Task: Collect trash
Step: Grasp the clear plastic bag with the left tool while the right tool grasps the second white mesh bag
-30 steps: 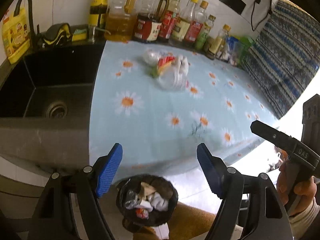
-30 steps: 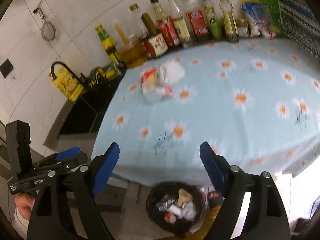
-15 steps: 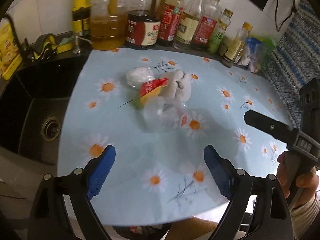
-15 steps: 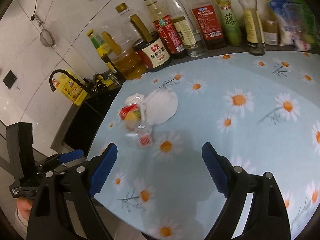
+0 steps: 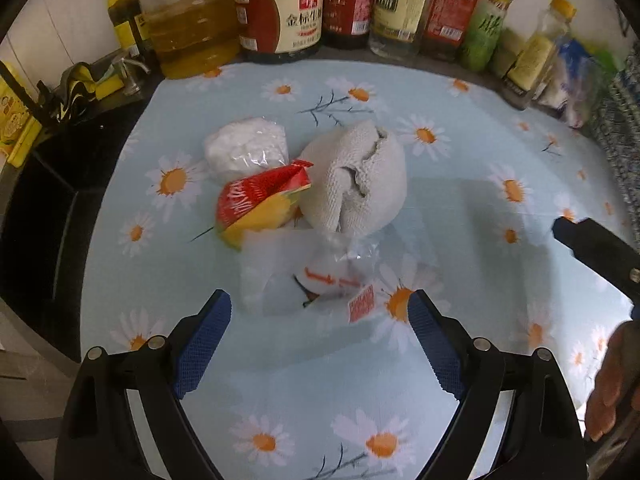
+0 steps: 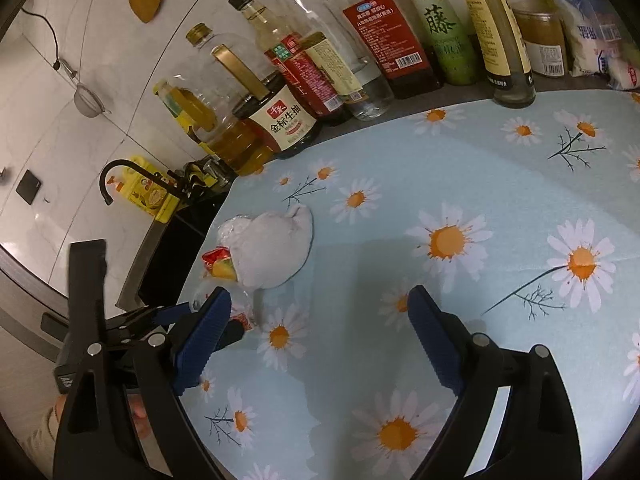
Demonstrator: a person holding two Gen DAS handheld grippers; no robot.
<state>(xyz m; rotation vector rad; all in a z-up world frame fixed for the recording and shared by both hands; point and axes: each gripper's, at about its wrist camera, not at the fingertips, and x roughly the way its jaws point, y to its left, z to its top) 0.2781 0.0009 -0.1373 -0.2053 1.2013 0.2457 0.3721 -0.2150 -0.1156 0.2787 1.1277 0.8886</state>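
A small pile of trash lies on the daisy tablecloth [image 5: 480, 152]. It holds a white plastic bag [image 5: 246, 148], a red and yellow wrapper [image 5: 260, 204], a crumpled paper towel [image 5: 356, 180] and a clear plastic bag with a red label [image 5: 312, 276]. My left gripper [image 5: 319, 340] is open and points steeply down, its tips just short of the clear bag. My right gripper [image 6: 319, 338] hovers over bare cloth to the right of the paper towel [image 6: 272, 252]. Its jaws are opening, with nothing between them.
A row of oil and sauce bottles [image 5: 280, 12] lines the back wall, with food packets [image 6: 592, 32] at the far right. A dark sink [image 5: 36, 220] with a black tap [image 6: 110, 176] and a yellow soap bottle [image 6: 146, 196] lies left of the cloth.
Both grippers have come forward from above the floor bin at the counter's edge to over the tablecloth. The bin has dropped out of view. The left jaws have widened.
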